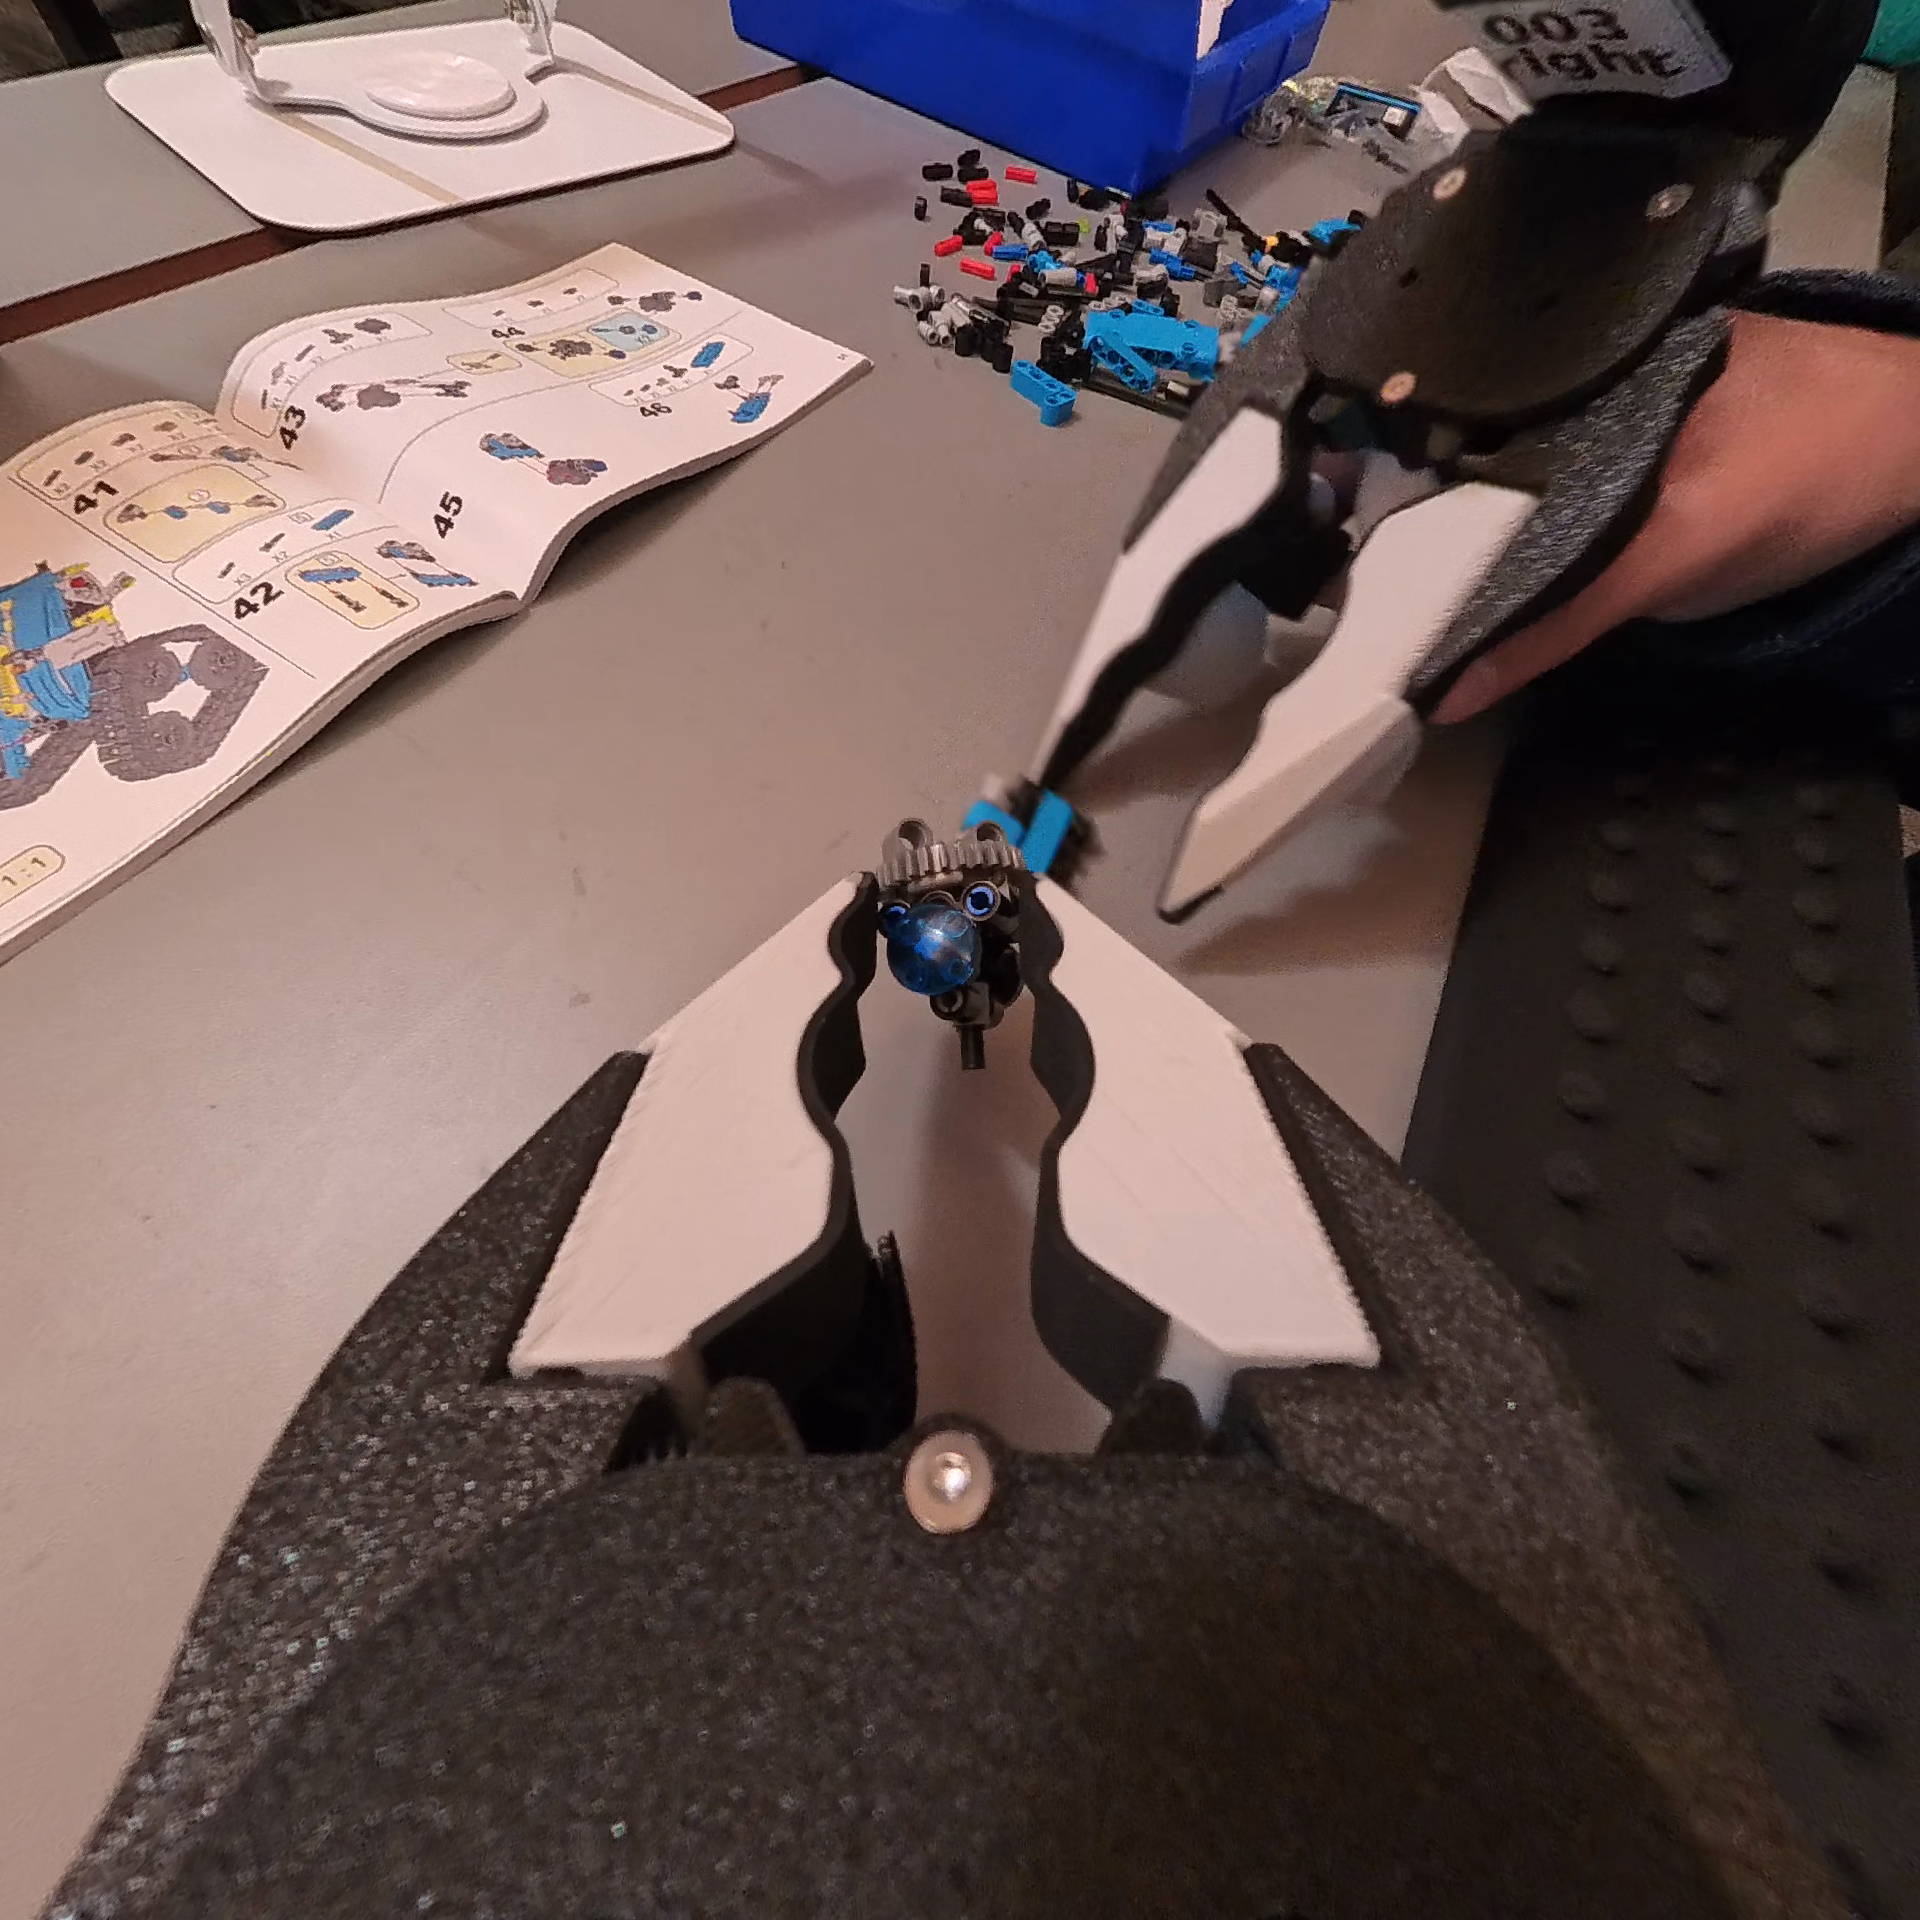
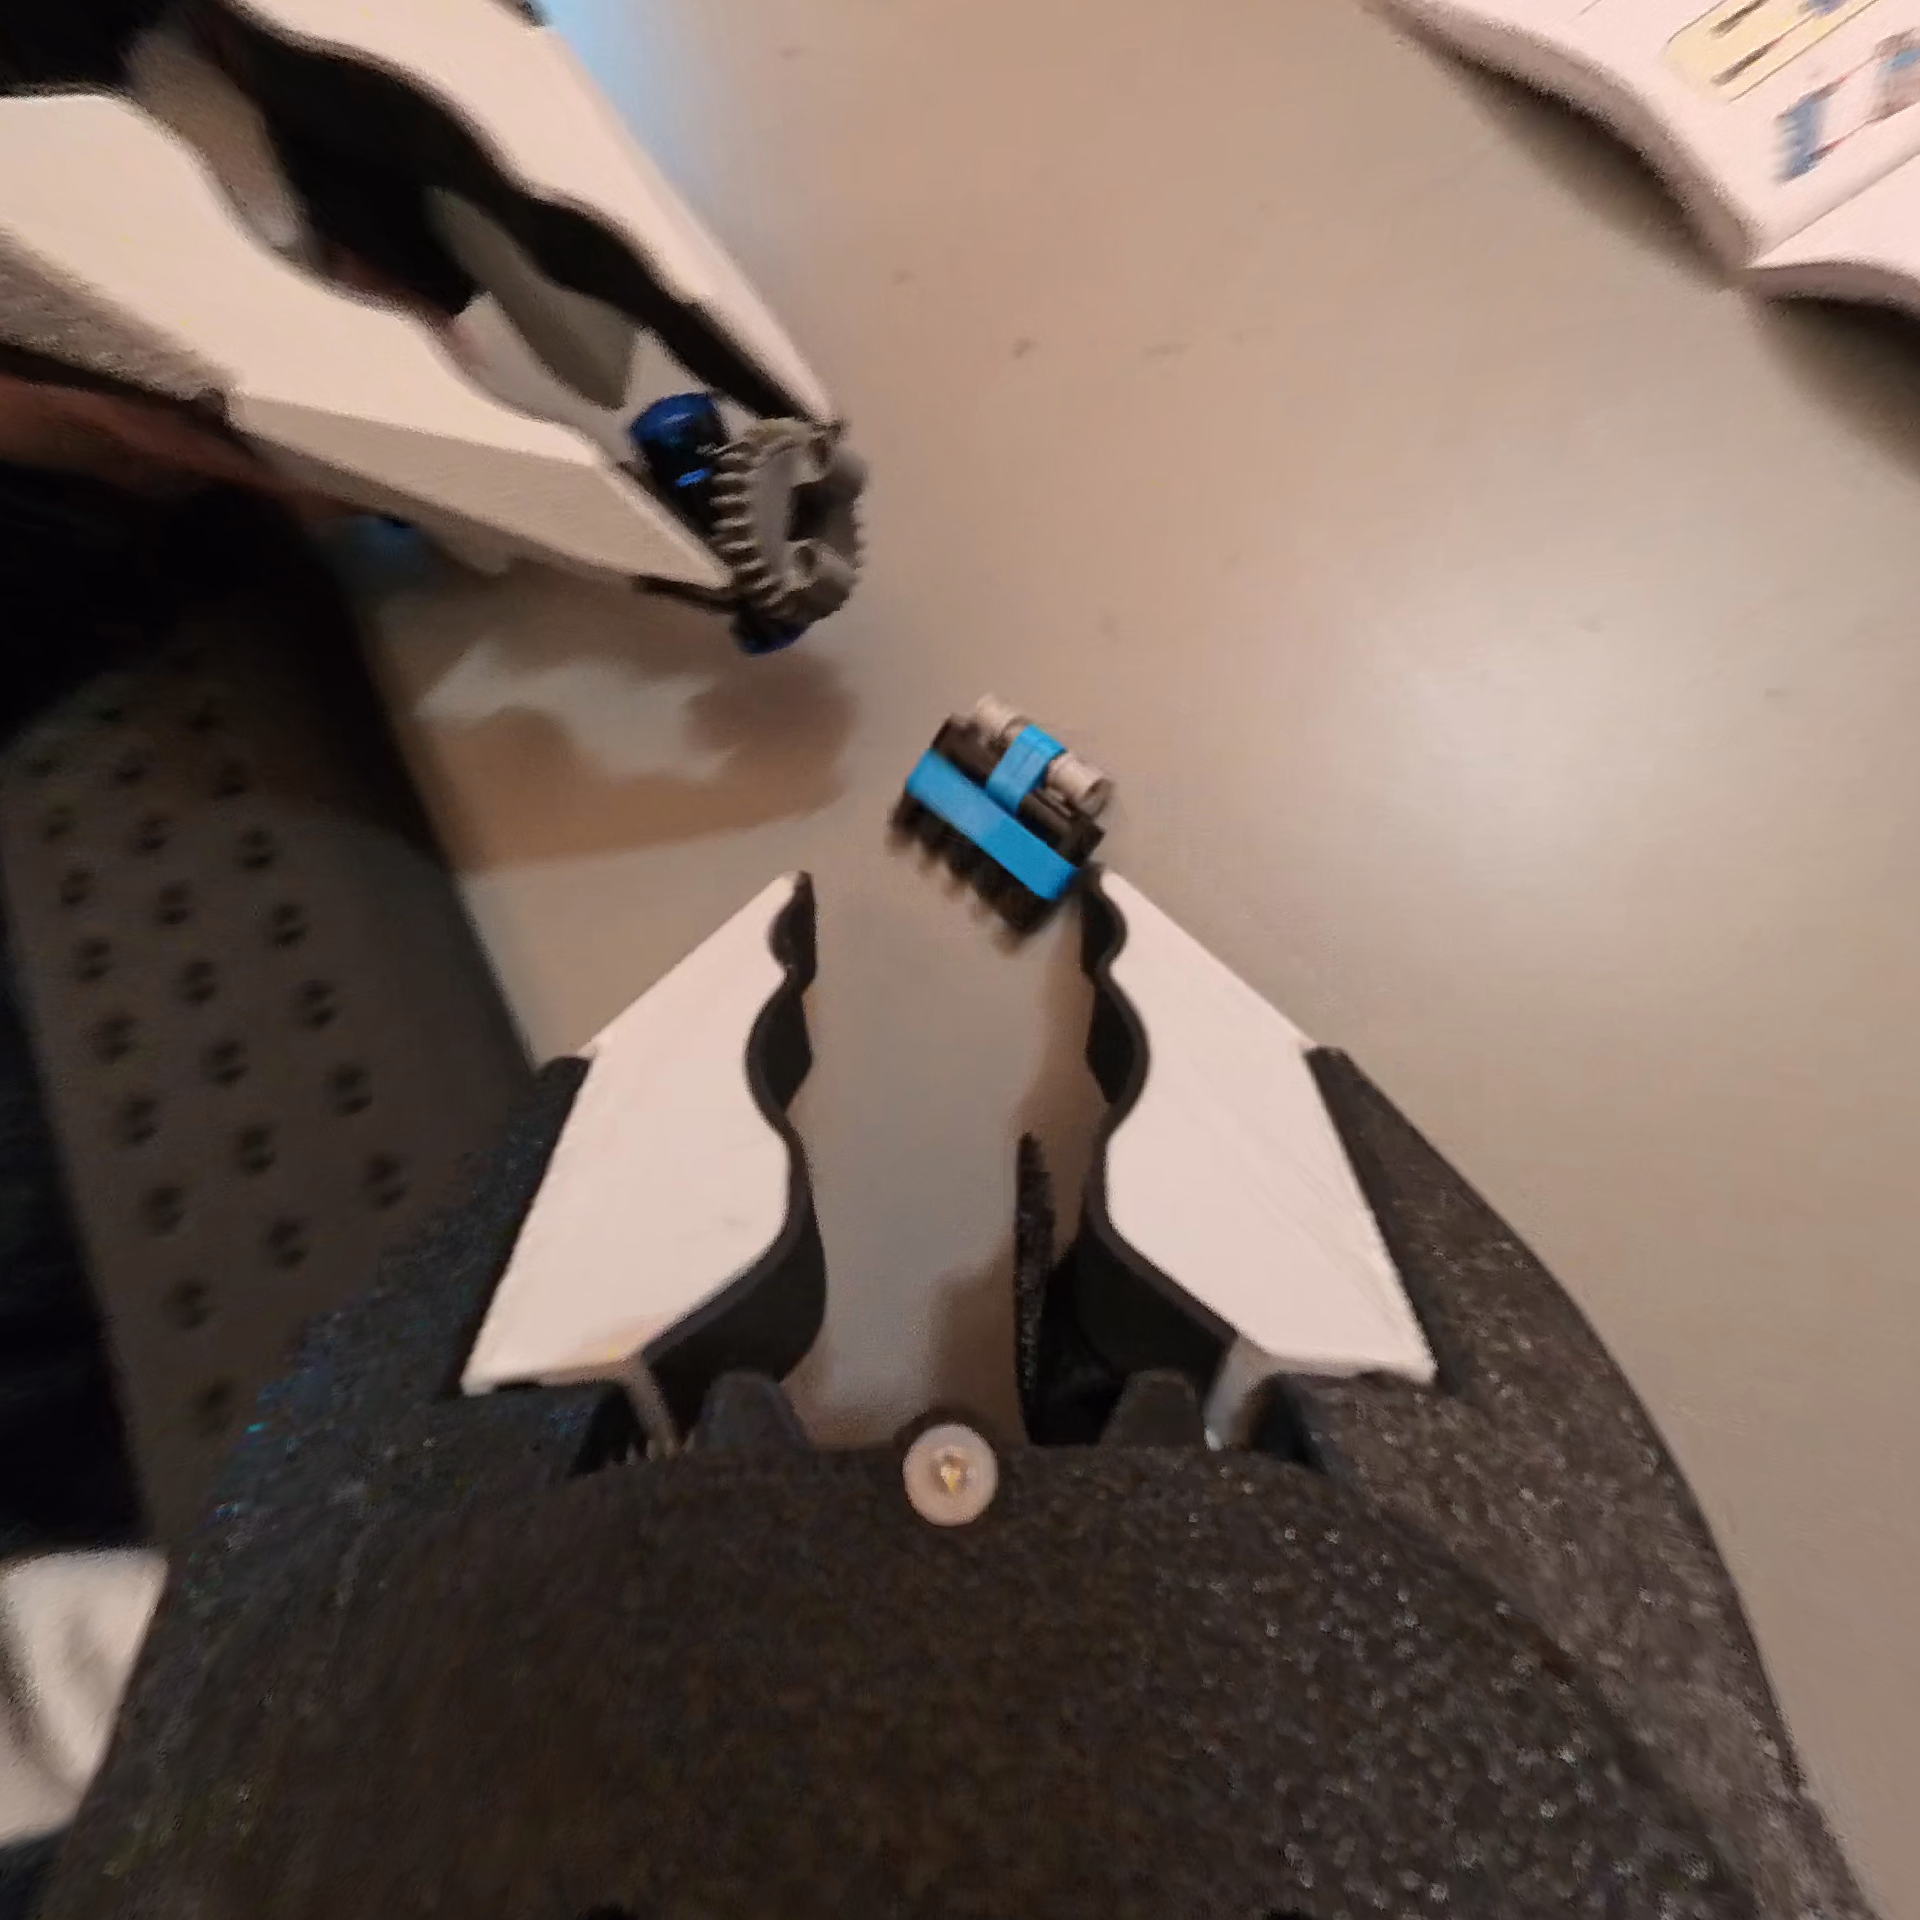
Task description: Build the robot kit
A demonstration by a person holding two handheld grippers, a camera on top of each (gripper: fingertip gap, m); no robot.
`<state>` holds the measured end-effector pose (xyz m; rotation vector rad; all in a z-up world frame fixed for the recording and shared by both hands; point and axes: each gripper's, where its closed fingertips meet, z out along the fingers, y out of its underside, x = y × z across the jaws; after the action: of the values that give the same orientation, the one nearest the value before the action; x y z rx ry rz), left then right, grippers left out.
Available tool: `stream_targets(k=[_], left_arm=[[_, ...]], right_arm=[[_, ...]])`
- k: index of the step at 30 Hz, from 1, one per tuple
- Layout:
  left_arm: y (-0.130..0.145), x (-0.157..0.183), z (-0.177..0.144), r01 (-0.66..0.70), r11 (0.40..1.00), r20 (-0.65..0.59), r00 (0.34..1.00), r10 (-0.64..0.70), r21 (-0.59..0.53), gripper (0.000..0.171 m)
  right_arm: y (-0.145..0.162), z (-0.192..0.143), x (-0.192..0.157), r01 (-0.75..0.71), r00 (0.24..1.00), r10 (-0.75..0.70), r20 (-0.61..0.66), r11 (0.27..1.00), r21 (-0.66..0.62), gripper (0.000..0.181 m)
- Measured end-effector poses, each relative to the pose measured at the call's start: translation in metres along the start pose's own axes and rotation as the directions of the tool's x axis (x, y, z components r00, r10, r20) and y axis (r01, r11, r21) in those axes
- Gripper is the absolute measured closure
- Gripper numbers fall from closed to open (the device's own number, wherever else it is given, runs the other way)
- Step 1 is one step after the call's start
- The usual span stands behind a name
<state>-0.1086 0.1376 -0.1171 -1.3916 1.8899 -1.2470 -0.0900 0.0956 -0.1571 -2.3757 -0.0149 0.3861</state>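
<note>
Gear assembly (image 1: 951, 914), a small black-and-grey toy-brick cluster with two grey toothed gears and a clear blue round stud, sits clamped between the tips of our left gripper (image 1: 948, 891), its fingers (image 1: 727, 1122) closed narrowly onto it just above the counter (image 1: 416, 1039). Just beyond it lies one small blue-and-black brick piece (image 2: 995, 821) with grey pins, resting on the smooth grey counter. Our right gripper (image 2: 945, 894) hovers over that piece with fingers (image 2: 665, 1153) spread apart and gripping nothing; the right-hand tip is at the piece's edge, though we cannot tell if it touches. One open instruction booklet (image 1: 343, 520) lies flat farther left. Behind it we count one white tray (image 1: 416, 135), one blue plastic bin (image 1: 1029, 83), and one loose pile of small black, blue, red and grey parts (image 1: 1101, 281). One dark studded baseplate (image 1: 1683, 1091) lies at the right.
</note>
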Motion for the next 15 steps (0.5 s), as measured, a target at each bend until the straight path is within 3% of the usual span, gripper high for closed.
stream_targets(k=[3,6,10,15], left_arm=[[0.000,0.000,0.000,-0.005,1.000,0.001,1.000,0.005,-0.001,0.144],[0.000,0.001,-0.001,-0.010,1.000,0.002,1.000,0.010,-0.001,0.144],[0.001,0.000,-0.003,-0.016,1.000,0.002,1.000,0.016,-0.002,0.145],[0.005,0.002,-0.002,-0.044,0.999,0.001,0.999,0.045,-0.023,0.145]], right_arm=[[0.003,-0.006,-0.026,-0.035,0.991,0.033,0.131,0.999,0.015,0.134],[0.002,-0.011,-0.013,0.042,0.997,-0.045,0.069,0.998,0.040,0.128],[-0.010,-0.018,-0.018,0.283,0.944,-0.301,0.137,0.949,0.139,0.123],[-0.015,-0.004,-0.018,0.526,0.815,-0.545,0.194,0.838,0.144,0.115]])
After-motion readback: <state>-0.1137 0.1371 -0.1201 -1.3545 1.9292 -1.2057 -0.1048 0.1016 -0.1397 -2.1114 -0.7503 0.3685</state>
